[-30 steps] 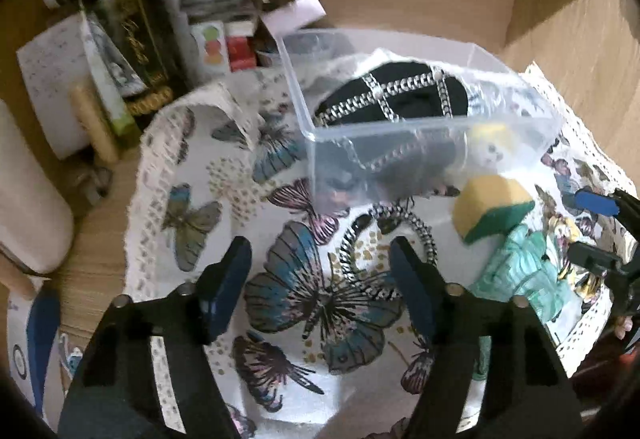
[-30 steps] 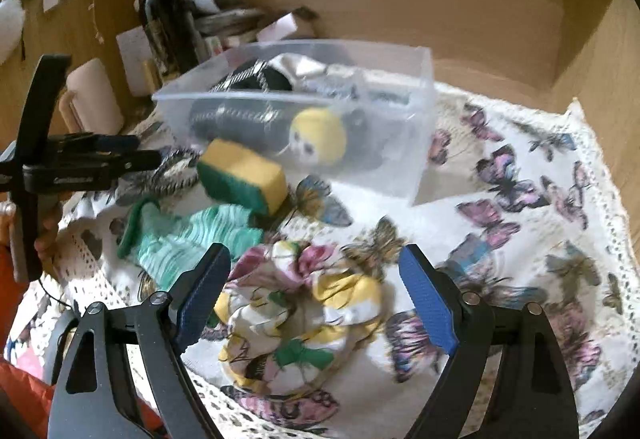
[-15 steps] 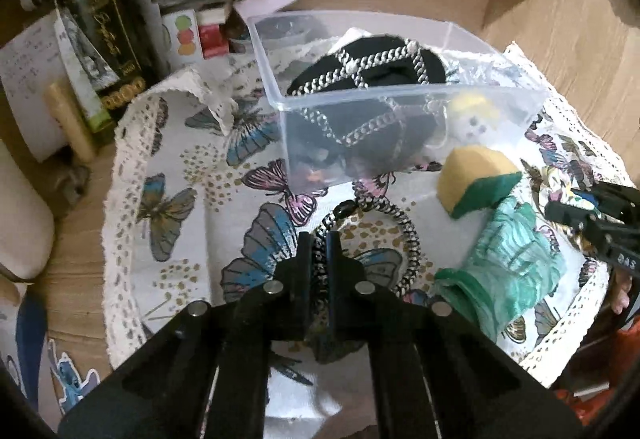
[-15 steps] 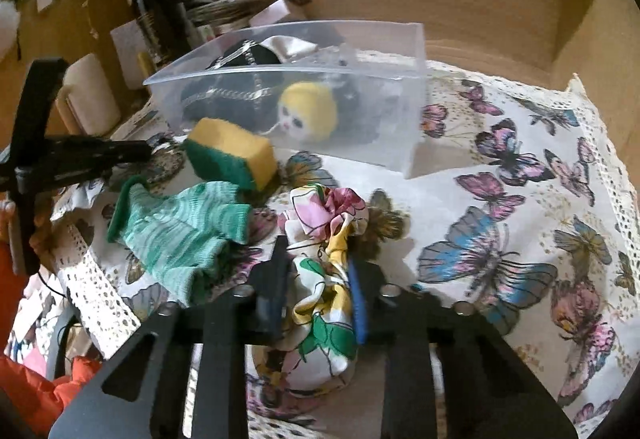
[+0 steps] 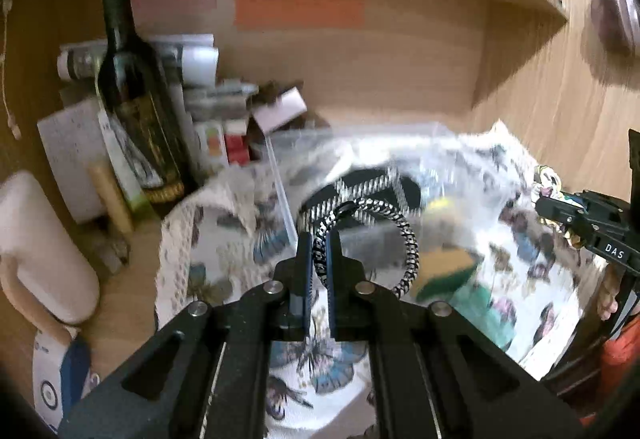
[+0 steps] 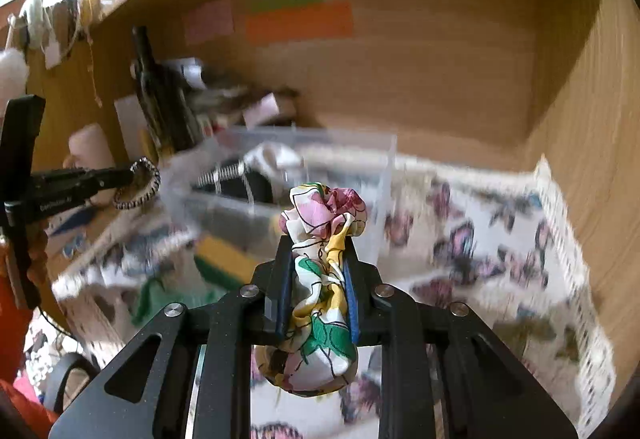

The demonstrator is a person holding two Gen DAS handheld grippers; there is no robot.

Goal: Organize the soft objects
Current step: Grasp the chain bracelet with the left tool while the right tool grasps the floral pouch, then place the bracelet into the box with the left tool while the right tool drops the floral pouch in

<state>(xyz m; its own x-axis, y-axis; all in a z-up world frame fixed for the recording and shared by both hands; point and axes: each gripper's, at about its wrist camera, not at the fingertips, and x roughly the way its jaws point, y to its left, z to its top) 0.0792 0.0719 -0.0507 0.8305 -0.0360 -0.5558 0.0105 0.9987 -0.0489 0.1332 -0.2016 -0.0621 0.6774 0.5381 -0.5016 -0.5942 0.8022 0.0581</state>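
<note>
Fingers of the left gripper pinch a black-and-white hair tie at frame centre; the right gripper clamps a floral scrunchie before the clear bin.

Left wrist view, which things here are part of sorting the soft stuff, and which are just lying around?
Job:
- braided hair tie in left claw
- clear bin
- sponge
- green sock

Lying about:
- wine bottle
- small boxes
- sticky notes

Both grippers have lifted the braided ring and floral scrunchie off the cloth.
</note>
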